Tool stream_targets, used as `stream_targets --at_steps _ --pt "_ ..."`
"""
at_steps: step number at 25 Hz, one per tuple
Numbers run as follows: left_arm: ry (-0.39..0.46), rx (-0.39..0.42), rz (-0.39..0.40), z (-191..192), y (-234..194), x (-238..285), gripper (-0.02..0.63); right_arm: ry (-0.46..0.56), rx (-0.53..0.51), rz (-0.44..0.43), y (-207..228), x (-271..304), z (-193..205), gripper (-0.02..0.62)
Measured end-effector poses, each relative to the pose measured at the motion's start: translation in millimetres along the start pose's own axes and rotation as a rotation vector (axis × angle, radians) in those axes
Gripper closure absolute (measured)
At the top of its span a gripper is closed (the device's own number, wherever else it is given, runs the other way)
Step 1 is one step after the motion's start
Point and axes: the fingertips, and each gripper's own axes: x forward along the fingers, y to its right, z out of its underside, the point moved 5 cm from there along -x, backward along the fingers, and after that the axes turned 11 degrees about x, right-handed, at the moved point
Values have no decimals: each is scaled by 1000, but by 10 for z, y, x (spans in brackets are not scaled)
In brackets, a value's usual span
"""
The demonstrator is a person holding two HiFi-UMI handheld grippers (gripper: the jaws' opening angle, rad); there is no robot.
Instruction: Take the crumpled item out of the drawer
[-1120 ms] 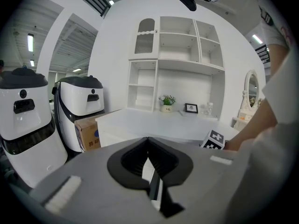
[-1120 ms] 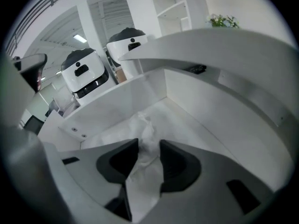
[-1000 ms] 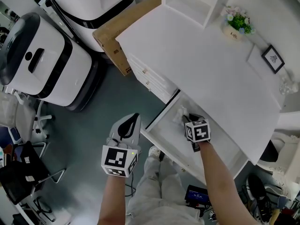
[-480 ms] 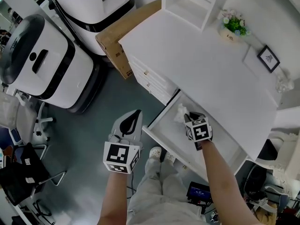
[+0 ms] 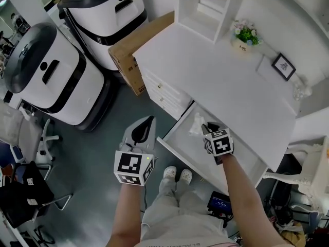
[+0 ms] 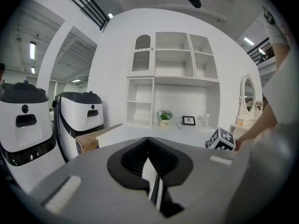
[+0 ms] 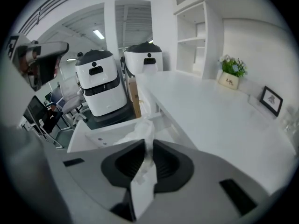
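Over the open drawer (image 5: 177,139), near the end furthest from the person, the right gripper (image 5: 206,127) has its jaws clamped on the crumpled item (image 5: 196,124). This is a white, tissue-like wad, and it bulges out past the jaw tips (image 7: 141,133) towards the drawer's inside. Whether it touches the drawer bottom cannot be told. Left of the drawer, well apart from it and above the grey floor (image 5: 108,138), the left gripper (image 5: 148,121) hangs with its jaws pressed together and nothing between them. Behind the drawer spreads the white worktop (image 5: 216,81), carrying a small flower pot (image 5: 243,37) and a picture frame (image 5: 281,66) on its far side.
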Motion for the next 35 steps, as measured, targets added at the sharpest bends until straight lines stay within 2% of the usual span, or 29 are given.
stream_targets --at_steps 15,35 --pt "126 29 -23 -532 -7 -205 597 157 -38 14 -109 -771 -391 532" --pt "273 68 -5 -1143 138 -283 597 465 -31 29 -217 -1989 -867 532"
